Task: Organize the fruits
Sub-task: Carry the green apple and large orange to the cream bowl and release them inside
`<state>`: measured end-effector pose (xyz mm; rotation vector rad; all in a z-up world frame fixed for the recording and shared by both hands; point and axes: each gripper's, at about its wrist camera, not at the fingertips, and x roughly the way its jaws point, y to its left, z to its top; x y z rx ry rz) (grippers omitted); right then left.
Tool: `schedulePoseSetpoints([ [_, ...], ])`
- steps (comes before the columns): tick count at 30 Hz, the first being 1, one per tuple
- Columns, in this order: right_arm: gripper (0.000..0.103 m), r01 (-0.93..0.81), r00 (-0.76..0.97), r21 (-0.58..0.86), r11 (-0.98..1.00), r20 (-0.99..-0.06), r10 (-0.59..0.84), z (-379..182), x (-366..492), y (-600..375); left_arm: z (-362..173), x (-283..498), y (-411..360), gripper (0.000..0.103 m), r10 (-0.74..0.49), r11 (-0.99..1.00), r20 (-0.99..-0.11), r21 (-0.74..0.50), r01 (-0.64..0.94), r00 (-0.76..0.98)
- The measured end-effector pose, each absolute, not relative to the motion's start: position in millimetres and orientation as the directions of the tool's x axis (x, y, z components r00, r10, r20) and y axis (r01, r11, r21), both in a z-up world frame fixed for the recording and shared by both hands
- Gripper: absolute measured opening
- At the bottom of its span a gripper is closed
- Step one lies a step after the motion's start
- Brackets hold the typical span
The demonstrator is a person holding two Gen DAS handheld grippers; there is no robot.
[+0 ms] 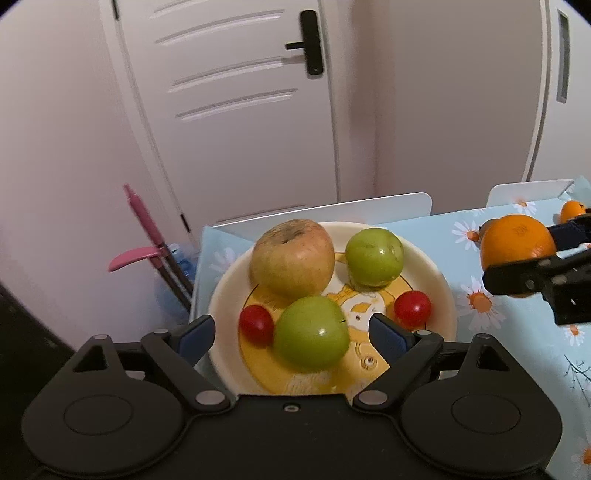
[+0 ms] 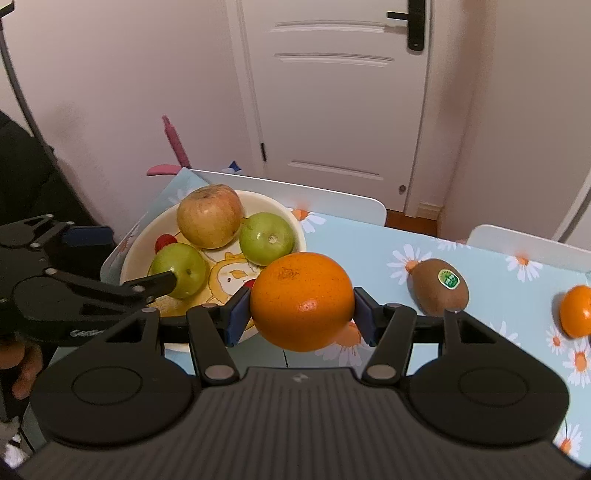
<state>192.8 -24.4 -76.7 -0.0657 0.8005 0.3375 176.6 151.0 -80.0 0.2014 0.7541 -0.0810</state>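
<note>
Home: white door [image 2: 332, 92], floral tablecloth [image 2: 480, 266].

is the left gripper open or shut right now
Open. The left gripper has its blue pads apart on either side of a green apple on the plate, with gaps showing, not pressing it.

Pale pinkish walls [image 2: 110, 92] close the room behind the table. A white panelled door [image 2: 332, 92] stands at twelve o'clock in the right wrist view, with a black lever handle and lock plate [image 2: 415, 24] at one o'clock and a dark hinge low on its left edge. A strip of wooden floor [image 2: 410, 216] shows at the door's foot. Two white chair backs [image 1: 332, 212] rise just behind the table's far edge. A pink-handled dustpan [image 1: 140, 251] leans by the wall at nine o'clock in the left wrist view. The table wears a light blue cloth printed with daisies [image 2: 498, 280]. The light is soft, even and indoor.
</note>
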Motion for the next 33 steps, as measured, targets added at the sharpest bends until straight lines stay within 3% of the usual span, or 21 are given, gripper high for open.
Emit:
schedulePoseSetpoints([
  [28,0.074,-0.573,0.552,0.023,0.819,-0.729,0.406,-115.4,203.8,37.8,-84.9,109.0,161.2,0.094,0.06,0.994,-0.695,0.106,0.019,0.716],
  [30,0.082,-0.578,0.558,0.032,0.816,-0.714,0.423,-113.7,202.7,37.4,-85.6,110.3,162.7,0.094,0.061,0.994,-0.698,0.107,0.02,0.713],
  [32,0.103,-0.572,0.587,0.022,0.82,-0.688,0.428,-108.3,199.6,35.6,-86.0,108.6,163.1,0.094,0.059,0.994,-0.699,0.106,0.022,0.712],
  [33,0.103,-0.563,0.601,0.018,0.826,-0.677,0.424,-105.5,199.1,34.8,-85.7,108.6,163.0,0.094,0.057,0.994,-0.7,0.105,0.024,0.712],
])
